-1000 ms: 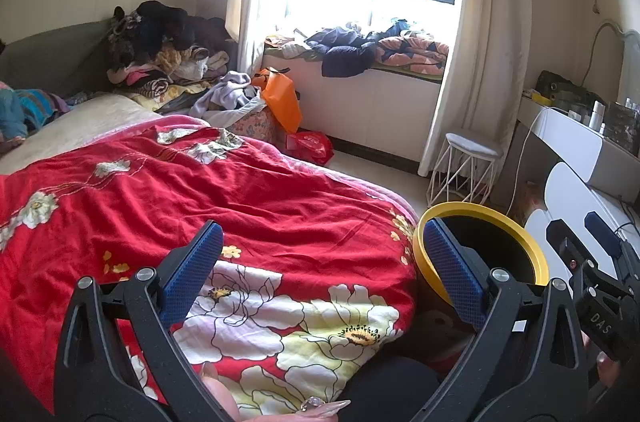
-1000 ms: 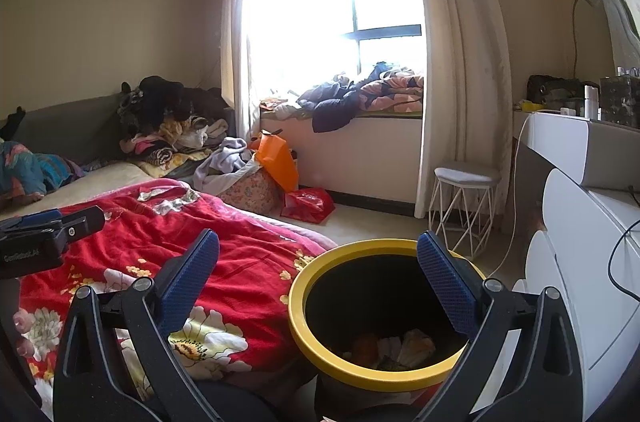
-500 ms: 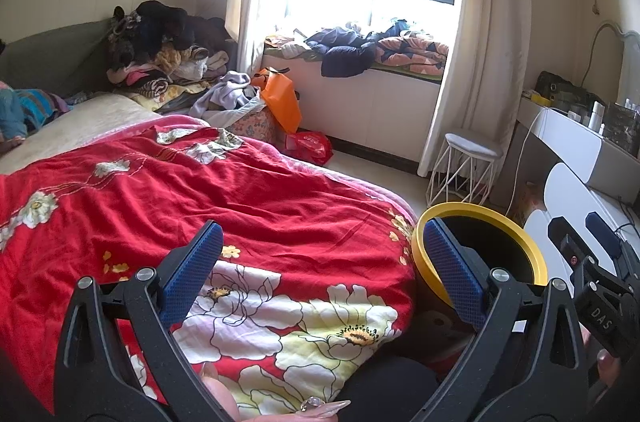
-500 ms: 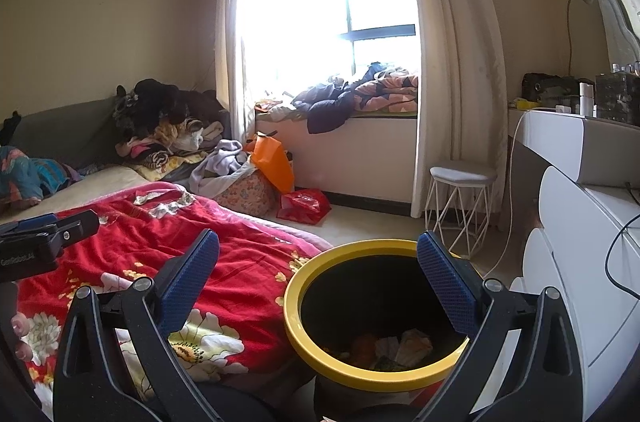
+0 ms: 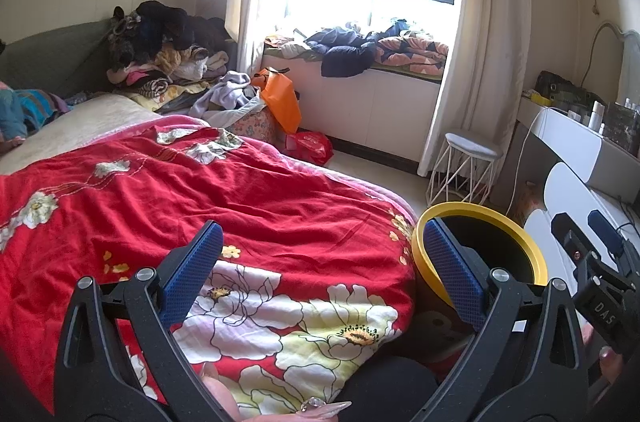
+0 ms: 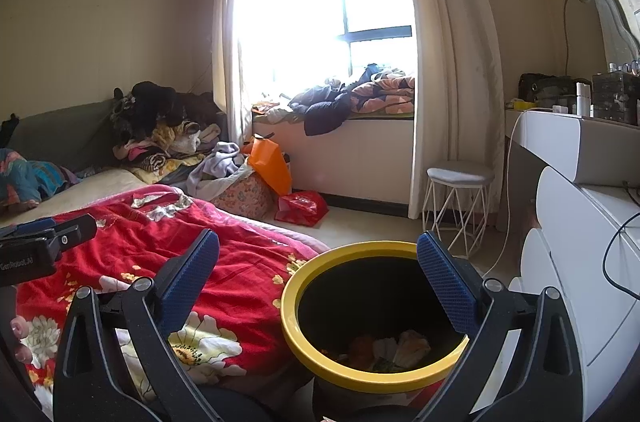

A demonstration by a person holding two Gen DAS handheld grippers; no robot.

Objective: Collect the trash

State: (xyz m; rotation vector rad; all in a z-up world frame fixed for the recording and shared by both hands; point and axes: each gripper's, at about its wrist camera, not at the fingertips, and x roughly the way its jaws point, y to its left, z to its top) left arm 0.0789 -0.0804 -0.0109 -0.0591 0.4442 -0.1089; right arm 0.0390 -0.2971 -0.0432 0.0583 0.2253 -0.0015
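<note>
Nearest the lenses, the left hand-held gripper with black frame and blue ribbed pads (image 5: 322, 250) hovers above the bed with its jaws spread wide and nothing between them; the right hand-held gripper of the same build (image 6: 318, 258) is likewise wide apart and empty, held over the bin. Just beyond, the round black bin with a yellow rim (image 6: 340, 368) stands on the floor beside the foot of the bed, and crumpled pale and orange scraps of trash (image 6: 394, 348) lie at its bottom. To the left spreads the red quilt printed with white and yellow flowers (image 5: 240, 206), on which no loose litter can be made out. Farther off, a red plastic bag (image 6: 302, 207) lies on the floor near an orange paper bag (image 6: 270, 164) propped against a floral fabric basket (image 6: 244, 196), and a white wire-legged stool (image 6: 458, 204) stands by the curtain. Farthest, heaps of clothing (image 5: 160, 50) cover the grey sofa and the window ledge. Judged step: between items, with some trash already binned and neither gripper carrying anything. The next move probably calls for finding the next piece; whether the red bag counts as trash cannot be told
</note>
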